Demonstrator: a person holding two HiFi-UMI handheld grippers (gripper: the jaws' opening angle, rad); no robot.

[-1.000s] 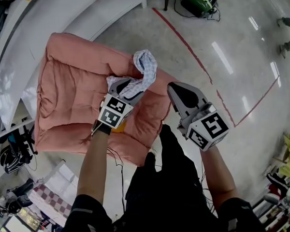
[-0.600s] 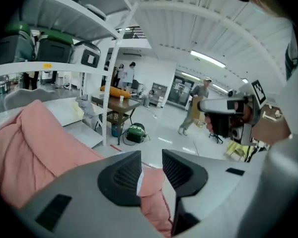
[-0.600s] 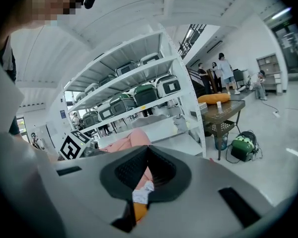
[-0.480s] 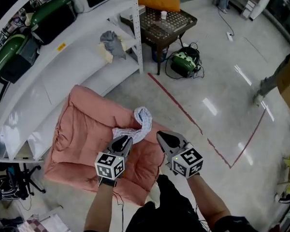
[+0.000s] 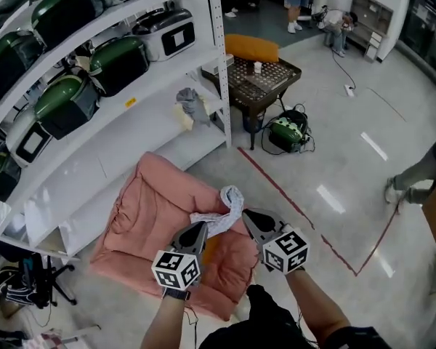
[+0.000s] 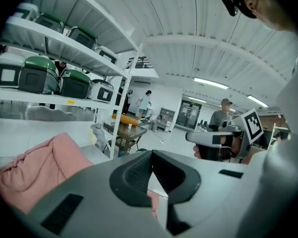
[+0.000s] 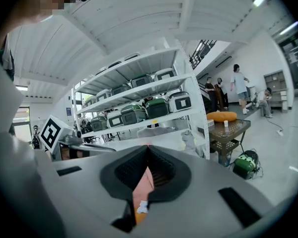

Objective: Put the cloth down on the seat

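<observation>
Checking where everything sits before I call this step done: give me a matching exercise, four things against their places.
Things:
1. cloth
2. orange cushion
3. green bag
4. grey rag

Places:
A. on the floor, beside the table's legs
B. lying on the pink seat
C. on the white shelf
D. on top of the dark table

Pairs: 1-B, 2-D, 3-A, 4-C
</observation>
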